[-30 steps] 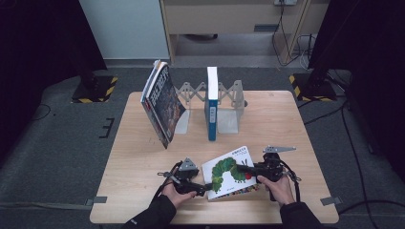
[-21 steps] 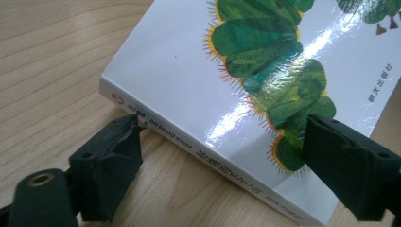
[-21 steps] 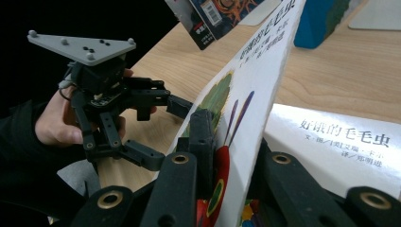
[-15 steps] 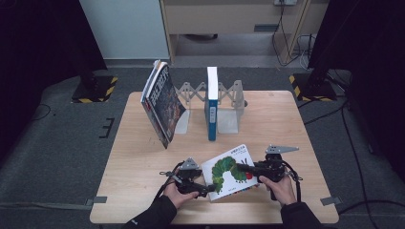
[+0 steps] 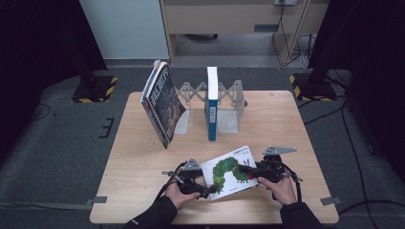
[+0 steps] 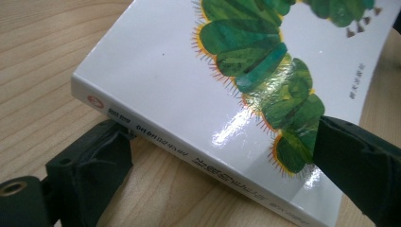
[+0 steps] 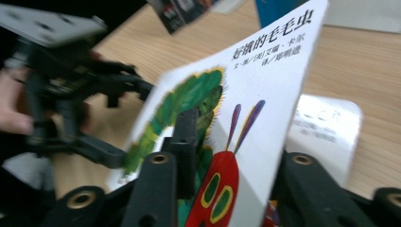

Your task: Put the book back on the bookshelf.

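Both the left gripper (image 5: 206, 189) and right gripper (image 5: 244, 168) clamp the caterpillar book (image 5: 231, 171), in front of the bookstand (image 5: 229, 107).

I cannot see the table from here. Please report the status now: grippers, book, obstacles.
Left gripper and right gripper both shut on caterpillar book, one jaw above the cover, one below. Book tilted, near edge of table. Nothing blocking; blue book upright in bookstand beyond.

Even overhead light brightens the pale wooden table (image 5: 143, 157) against dark surroundings. A white glare patch sits on the glossy white caterpillar picture book (image 6: 198, 109). The right gripper view is motion-blurred, especially at left.
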The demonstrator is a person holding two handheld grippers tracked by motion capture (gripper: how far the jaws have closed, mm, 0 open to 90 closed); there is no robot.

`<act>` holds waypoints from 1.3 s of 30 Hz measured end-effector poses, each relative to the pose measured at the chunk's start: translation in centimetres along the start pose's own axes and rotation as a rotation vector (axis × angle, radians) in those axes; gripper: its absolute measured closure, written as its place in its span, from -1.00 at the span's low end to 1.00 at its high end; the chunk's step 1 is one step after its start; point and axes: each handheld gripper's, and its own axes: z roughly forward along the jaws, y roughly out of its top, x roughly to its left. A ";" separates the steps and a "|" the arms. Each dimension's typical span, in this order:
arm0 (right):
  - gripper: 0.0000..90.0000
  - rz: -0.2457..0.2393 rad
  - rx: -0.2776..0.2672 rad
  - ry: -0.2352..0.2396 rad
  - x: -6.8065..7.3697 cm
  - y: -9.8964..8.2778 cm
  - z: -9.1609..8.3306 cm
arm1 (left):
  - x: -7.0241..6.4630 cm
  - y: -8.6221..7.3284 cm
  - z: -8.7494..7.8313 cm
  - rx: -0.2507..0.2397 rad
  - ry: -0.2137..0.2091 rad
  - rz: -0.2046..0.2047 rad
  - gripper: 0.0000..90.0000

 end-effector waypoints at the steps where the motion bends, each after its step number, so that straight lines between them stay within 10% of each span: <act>1: 0.43 -0.004 0.009 -0.012 -0.1 -0.1 0.1 | 0.0 0.0 0.0 -0.001 0.001 0.001 -0.91; 18: 0.12 -0.007 0.112 -0.141 -0.7 -1.0 1.6 | 0.1 -0.1 0.1 -0.017 -0.007 -0.007 -0.91; 39: 0.09 -0.045 0.086 -0.105 0.3 -0.9 2.3 | 0.2 -0.1 -0.1 -0.012 -0.002 0.003 -0.87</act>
